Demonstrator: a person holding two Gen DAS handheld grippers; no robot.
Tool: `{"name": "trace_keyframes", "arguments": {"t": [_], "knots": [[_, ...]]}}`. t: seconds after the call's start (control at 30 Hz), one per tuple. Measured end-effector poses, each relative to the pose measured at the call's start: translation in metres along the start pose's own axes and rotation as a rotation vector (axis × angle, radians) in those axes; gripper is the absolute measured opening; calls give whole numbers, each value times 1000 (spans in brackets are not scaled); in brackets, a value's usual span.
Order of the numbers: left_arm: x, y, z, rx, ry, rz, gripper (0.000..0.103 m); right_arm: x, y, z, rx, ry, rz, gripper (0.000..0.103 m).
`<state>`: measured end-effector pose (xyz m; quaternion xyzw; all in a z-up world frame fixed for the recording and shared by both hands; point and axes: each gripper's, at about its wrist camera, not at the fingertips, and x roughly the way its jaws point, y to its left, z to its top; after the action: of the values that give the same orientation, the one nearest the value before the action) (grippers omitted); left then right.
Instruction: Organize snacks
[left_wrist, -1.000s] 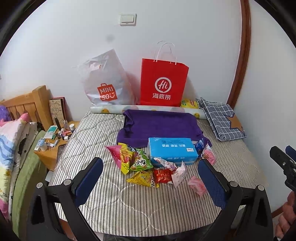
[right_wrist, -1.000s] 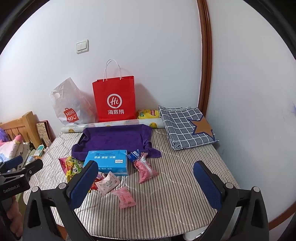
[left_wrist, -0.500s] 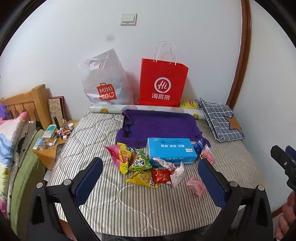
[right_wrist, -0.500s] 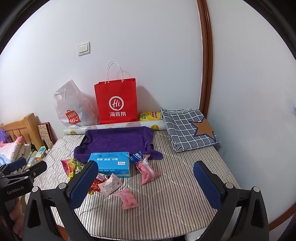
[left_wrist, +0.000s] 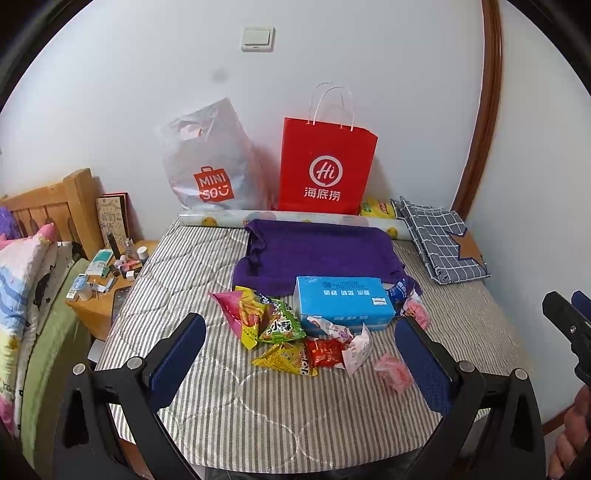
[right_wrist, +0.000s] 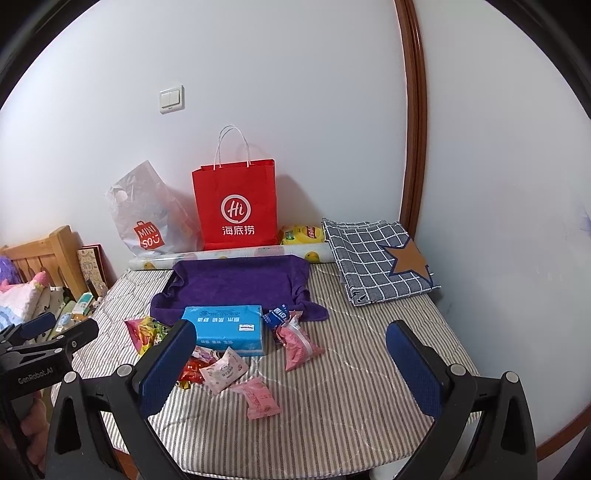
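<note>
Several snack packets lie scattered on a striped mattress (left_wrist: 280, 406) around a blue tissue box (left_wrist: 341, 302) (right_wrist: 225, 326): a green-yellow pack (left_wrist: 275, 321), a red one (left_wrist: 323, 352), a pink pack (left_wrist: 393, 371) (right_wrist: 260, 398) and a pink bag (right_wrist: 295, 343). A purple towel-lined tray (left_wrist: 314, 254) (right_wrist: 236, 282) sits behind them. My left gripper (left_wrist: 299, 350) hovers open over the near snacks, holding nothing. My right gripper (right_wrist: 291, 363) is open and empty above the mattress front, right of the pile.
A red paper bag (left_wrist: 327, 170) and a grey plastic bag (left_wrist: 208, 166) lean on the back wall. A folded checked cloth (right_wrist: 376, 258) lies at back right. A cluttered wooden nightstand (left_wrist: 107, 280) and a bed stand left.
Both views have shifted slightly; the snacks sit a little lower in the right wrist view and a little higher in the left wrist view. Nothing on the mattress has moved.
</note>
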<state>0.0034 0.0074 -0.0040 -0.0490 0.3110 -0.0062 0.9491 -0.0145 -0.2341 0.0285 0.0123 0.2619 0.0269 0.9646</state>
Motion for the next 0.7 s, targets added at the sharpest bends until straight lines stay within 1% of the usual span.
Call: {"name": "trace_keyframes", "arguments": {"t": [0.27, 0.7], "knots": [[6, 1, -1, -3, 6, 7, 102, 7, 3, -2, -9, 16, -2, 103], [22, 5, -6, -7, 29, -7, 102, 17, 6, -4, -15, 29, -11, 103]]}}
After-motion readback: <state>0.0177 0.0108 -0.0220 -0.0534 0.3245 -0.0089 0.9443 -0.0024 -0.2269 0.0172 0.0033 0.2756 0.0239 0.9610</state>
